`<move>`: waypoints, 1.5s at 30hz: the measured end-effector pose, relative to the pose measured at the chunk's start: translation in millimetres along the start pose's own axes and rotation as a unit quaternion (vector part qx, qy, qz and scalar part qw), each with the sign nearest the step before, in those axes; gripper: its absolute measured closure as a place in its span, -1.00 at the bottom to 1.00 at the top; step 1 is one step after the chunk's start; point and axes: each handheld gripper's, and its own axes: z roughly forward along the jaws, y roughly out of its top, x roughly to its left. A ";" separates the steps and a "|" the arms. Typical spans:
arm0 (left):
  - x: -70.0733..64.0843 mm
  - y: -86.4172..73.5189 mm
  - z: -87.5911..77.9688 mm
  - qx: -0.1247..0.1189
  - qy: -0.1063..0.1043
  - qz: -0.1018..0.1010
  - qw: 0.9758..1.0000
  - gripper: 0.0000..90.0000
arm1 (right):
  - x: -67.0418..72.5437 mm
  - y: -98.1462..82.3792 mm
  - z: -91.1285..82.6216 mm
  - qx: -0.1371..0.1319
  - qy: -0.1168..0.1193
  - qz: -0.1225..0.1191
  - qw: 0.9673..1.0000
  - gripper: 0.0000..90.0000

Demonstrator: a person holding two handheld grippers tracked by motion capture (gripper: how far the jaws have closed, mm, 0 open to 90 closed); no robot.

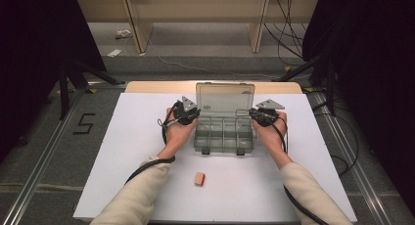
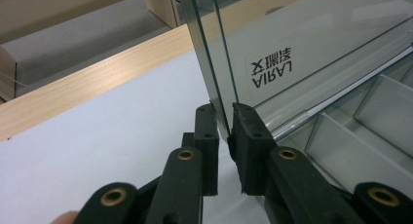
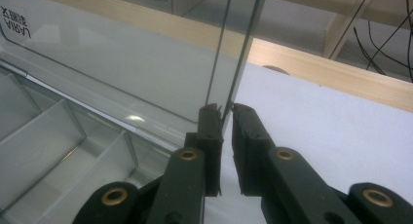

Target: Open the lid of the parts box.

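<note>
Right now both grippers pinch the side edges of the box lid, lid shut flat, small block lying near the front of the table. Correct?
Not quite: the lid stands open and upright, as the high view shows. The left gripper and right gripper do pinch its side edges, and the small block lies near the front.

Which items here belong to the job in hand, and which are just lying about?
In the job:
- clear compartment box
- its raised lid, an edge between each gripper's jaws
- left gripper
- right gripper

Lying about:
- small tan and red block on the white table
- cables on the floor
</note>
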 end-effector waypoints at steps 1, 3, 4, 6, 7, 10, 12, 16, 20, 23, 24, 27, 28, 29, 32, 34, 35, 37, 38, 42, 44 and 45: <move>0.2 0.0 0.4 0.000 -0.001 -0.002 1.000 0.78 | 0.1 -0.2 0.3 0.000 0.000 0.000 1.000 0.84; 0.3 0.1 0.5 0.000 -0.001 -0.002 1.000 0.78 | 0.2 -0.3 0.4 0.001 0.000 0.000 1.000 0.84; 0.6 0.0 0.6 0.000 0.000 -0.003 1.000 0.77 | 0.1 -0.5 0.7 0.002 0.000 0.000 1.000 0.83; 1.2 0.0 0.7 0.001 -0.001 -0.006 1.000 0.76 | 0.0 -1.0 1.3 0.002 -0.001 0.000 1.000 0.82; 1.4 0.0 0.8 0.001 -0.001 -0.007 1.000 0.75 | -0.2 -1.1 1.5 0.003 -0.001 -0.001 1.000 0.82; 1.6 0.1 0.8 0.001 -0.001 -0.008 1.000 0.72 | -0.6 -1.6 1.9 0.003 -0.002 -0.001 1.000 0.79; 1.7 0.0 0.8 0.001 0.001 -0.009 1.000 0.71 | -0.6 -1.6 1.9 0.003 -0.001 0.000 1.000 0.78; 3.5 0.1 -0.9 0.001 0.003 -0.012 1.000 0.64 | -0.8 -0.7 0.7 -0.002 -0.001 0.001 1.000 0.70; 5.2 2.4 -10.5 -0.005 0.003 -0.015 1.000 0.42 | -1.4 1.9 -4.8 -0.015 0.009 -0.003 1.000 0.43; 7.5 4.4 -17.2 -0.010 -0.004 -0.017 1.000 0.24 | -2.0 2.6 -8.5 -0.023 0.019 -0.008 1.000 0.23; 9.1 5.6 -20.5 -0.007 -0.015 -0.021 1.000 0.13 | -2.0 3.4 -12.3 -0.026 0.039 -0.013 0.999 0.04; 12.1 6.8 -32.0 -0.011 -0.047 -0.033 0.998 -0.15 | 0.0 3.1 -19.6 -0.033 0.062 -0.018 0.997 -0.21; 12.3 6.8 -36.0 -0.009 -0.055 -0.032 0.998 -0.27 | 0.0 3.1 -19.6 -0.033 0.062 -0.018 0.997 -0.21; 12.3 6.5 -39.9 -0.004 -0.062 -0.031 0.998 -0.41 | 2.4 2.2 -24.8 -0.034 0.079 -0.022 0.996 -0.30; 10.7 3.5 -52.5 0.005 -0.080 -0.027 0.996 -0.64 | 5.2 0.9 -30.9 -0.036 0.094 -0.031 0.994 -0.39; 8.9 -0.4 -61.6 0.002 -0.089 -0.019 0.996 -0.66 | 7.4 -0.6 -38.0 -0.037 0.108 -0.038 0.993 -0.41; 8.0 -2.3 -66.0 0.002 -0.093 -0.015 0.996 -0.69 | 8.6 -1.5 -42.1 -0.039 0.115 -0.039 0.992 -0.42; 6.2 -6.3 -74.1 0.004 -0.097 -0.015 0.995 -0.98 | 12.5 -5.4 -53.2 -0.039 0.133 -0.051 0.989 -0.45; 5.3 -8.9 -78.3 0.005 -0.104 -0.013 0.994 -1.00 | 13.6 -6.9 -56.3 -0.039 0.138 -0.055 0.988 -0.47; 1.0 -18.7 -95.2 0.003 -0.119 -0.023 0.993 -1.00 | 16.4 -11.0 -65.0 -0.040 0.153 -0.054 0.986 -0.48; -2.4 -24.7 -107.7 -0.001 -0.120 -0.016 0.993 -1.00 | 20.9 -14.7 -72.7 -0.042 0.164 -0.061 0.984 -0.48; -2.4 -24.7 -107.7 -0.001 -0.120 -0.016 0.993 -1.00 | 22.5 -15.9 -74.8 -0.042 0.167 -0.064 0.983 -0.48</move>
